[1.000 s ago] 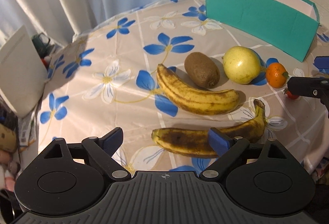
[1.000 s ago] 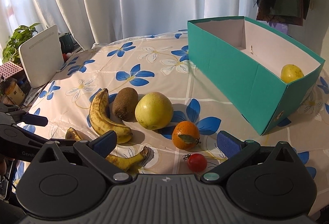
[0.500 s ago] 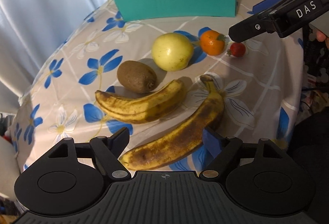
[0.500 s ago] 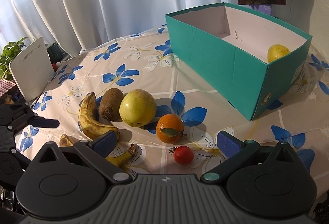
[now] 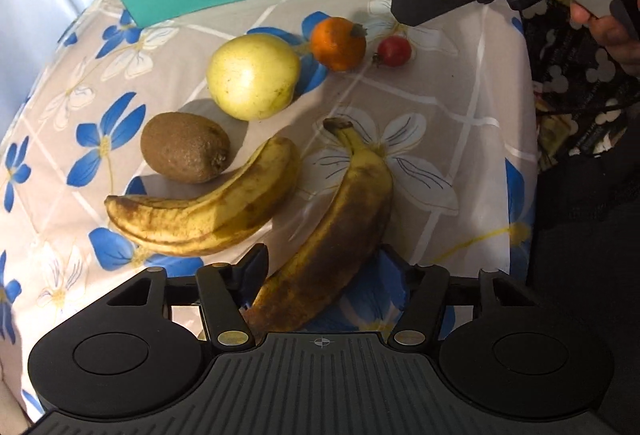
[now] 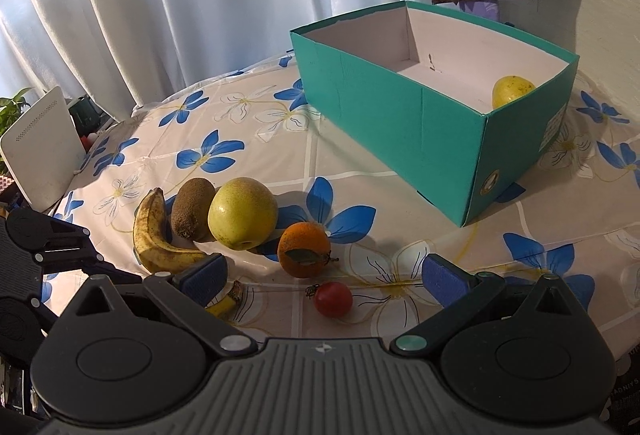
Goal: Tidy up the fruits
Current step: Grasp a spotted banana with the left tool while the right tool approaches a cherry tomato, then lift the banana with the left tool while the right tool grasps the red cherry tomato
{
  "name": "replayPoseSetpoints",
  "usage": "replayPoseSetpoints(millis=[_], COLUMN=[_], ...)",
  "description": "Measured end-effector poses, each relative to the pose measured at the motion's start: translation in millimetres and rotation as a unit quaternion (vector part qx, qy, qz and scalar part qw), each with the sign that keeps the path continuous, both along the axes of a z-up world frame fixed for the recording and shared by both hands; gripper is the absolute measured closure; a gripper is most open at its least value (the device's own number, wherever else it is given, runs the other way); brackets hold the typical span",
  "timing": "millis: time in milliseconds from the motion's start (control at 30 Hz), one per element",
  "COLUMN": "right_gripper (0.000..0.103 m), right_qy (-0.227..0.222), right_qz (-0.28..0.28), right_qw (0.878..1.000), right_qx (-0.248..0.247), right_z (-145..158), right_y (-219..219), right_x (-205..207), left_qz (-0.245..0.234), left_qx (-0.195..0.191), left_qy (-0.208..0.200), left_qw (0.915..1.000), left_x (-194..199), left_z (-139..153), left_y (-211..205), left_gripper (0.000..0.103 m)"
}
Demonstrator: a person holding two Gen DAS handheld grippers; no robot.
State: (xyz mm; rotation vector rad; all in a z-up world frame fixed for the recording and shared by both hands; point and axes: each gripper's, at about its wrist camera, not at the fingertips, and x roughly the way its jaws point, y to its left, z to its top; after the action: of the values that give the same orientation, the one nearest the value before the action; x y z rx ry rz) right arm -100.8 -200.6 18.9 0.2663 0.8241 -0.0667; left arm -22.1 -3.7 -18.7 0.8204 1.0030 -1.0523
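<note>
The left tongs (image 5: 324,275), jaws just closing, straddle the browner banana (image 5: 336,219) without gripping yet, low-centre; the right tongs (image 6: 324,275) gape released above the tomato (image 6: 333,299).

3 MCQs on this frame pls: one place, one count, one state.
1. Where is the kiwi?
A. in the box
B. between a banana and the apple
C. beside the tomato

2. How many bananas lie on the table?
A. one
B. two
C. three

3. The right gripper is:
A. open, empty
B. shut on the orange
C. shut on the tomato

Key: 1 B, it sits between the banana and the apple. 2 B, the left wrist view shows that banana and a browner one. 3 A, the jaws stand wide with nothing gripped.
</note>
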Motion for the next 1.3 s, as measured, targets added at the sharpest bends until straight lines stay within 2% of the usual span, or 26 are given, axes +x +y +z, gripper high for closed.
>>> replayPoseSetpoints(millis=[167, 367, 500, 600, 767, 933, 1100, 1300], right_gripper=[0.000, 0.000, 0.000, 0.000, 0.001, 0.016, 0.041, 0.050], right_qy=[0.004, 0.014, 0.018, 0.022, 0.022, 0.031, 0.056, 0.068], right_qz=[-0.015, -0.034, -0.049, -0.059, -0.060, -0.033, -0.009, -0.001], right_qw=[1.000, 0.999, 0.998, 0.998, 0.998, 0.999, 0.998, 0.998], right_qx=[-0.007, -0.016, -0.020, -0.016, -0.016, -0.010, 0.000, -0.016], right_z=[1, 1, 1, 0, -2, -10, -25, -34], right_y=[0, 2, 2, 1, 4, 11, 19, 21], right_x=[-1, -1, -4, -5, -6, 1, 14, 23], left_qz=[-0.061, -0.116, -0.128, -0.105, -0.050, 0.019, 0.094, 0.158], left_qx=[0.028, 0.044, 0.035, 0.010, -0.024, -0.065, -0.110, -0.123], left_qy=[0.008, 0.024, 0.051, 0.078, 0.080, 0.081, 0.072, 0.078], left_qw=[0.9977, 0.9919, 0.9898, 0.9914, 0.9953, 0.9944, 0.9869, 0.9766], left_x=[3, 7, 6, 12, 17, 24, 27, 33], left_z=[-5, -5, -1, 6, 21, 44, 71, 85], left_y=[-6, -12, -12, -13, -12, -4, 2, 5], left_gripper=[0.046, 0.054, 0.062, 0.064, 0.064, 0.064, 0.064, 0.066])
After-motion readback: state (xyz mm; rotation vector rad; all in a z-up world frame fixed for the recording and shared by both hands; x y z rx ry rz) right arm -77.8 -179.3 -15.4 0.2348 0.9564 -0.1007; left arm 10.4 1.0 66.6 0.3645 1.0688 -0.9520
